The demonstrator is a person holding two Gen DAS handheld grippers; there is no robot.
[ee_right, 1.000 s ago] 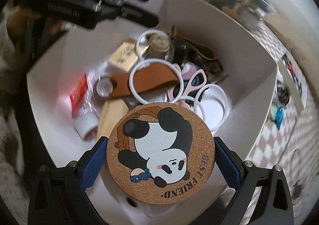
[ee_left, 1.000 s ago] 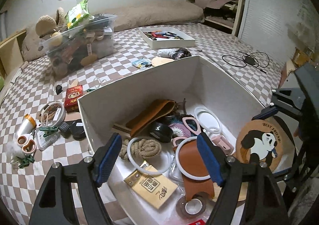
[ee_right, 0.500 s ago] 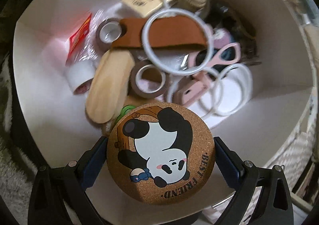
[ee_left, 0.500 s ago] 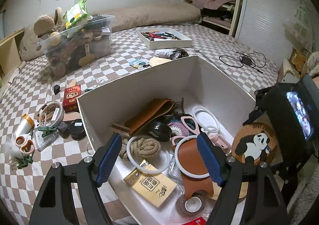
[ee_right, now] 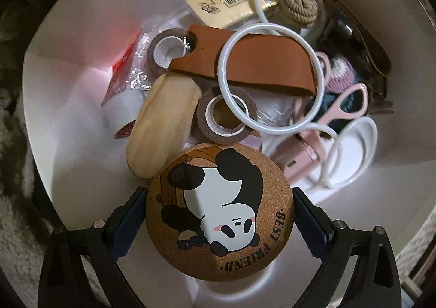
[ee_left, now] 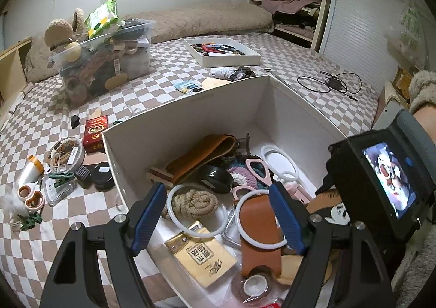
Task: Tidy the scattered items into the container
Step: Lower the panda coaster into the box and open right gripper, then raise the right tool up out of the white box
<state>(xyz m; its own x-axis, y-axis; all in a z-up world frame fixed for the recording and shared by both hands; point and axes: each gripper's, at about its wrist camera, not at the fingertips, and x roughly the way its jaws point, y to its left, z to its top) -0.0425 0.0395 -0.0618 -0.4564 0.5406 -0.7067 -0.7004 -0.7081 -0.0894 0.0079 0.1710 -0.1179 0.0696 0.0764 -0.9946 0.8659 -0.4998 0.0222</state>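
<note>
My right gripper (ee_right: 219,215) is shut on a round cork panda coaster (ee_right: 219,211) and holds it low inside the white box (ee_right: 81,35), above a wooden oval (ee_right: 163,128) and tape rolls. The white box (ee_left: 190,106) stands on the checkered bed and holds rings, a brown leather piece (ee_left: 260,229), rope, pink scissors and a gold packet. My left gripper (ee_left: 218,218) is open and empty over the box's near edge. The right gripper's body (ee_left: 381,180) shows at the box's right side, with a bit of the coaster (ee_left: 327,200) under it.
Loose items lie on the bed left of the box: a red packet (ee_left: 94,133), a tape ring (ee_left: 65,154), a black puck (ee_left: 102,175), orange scissors (ee_left: 30,196), green clips. A clear bin (ee_left: 100,62), a white tray (ee_left: 222,51) and a cable (ee_left: 332,83) lie farther back.
My right gripper has carried the coaster from above the box rim down into the box, nearer the items. My left gripper has stayed put and open.
</note>
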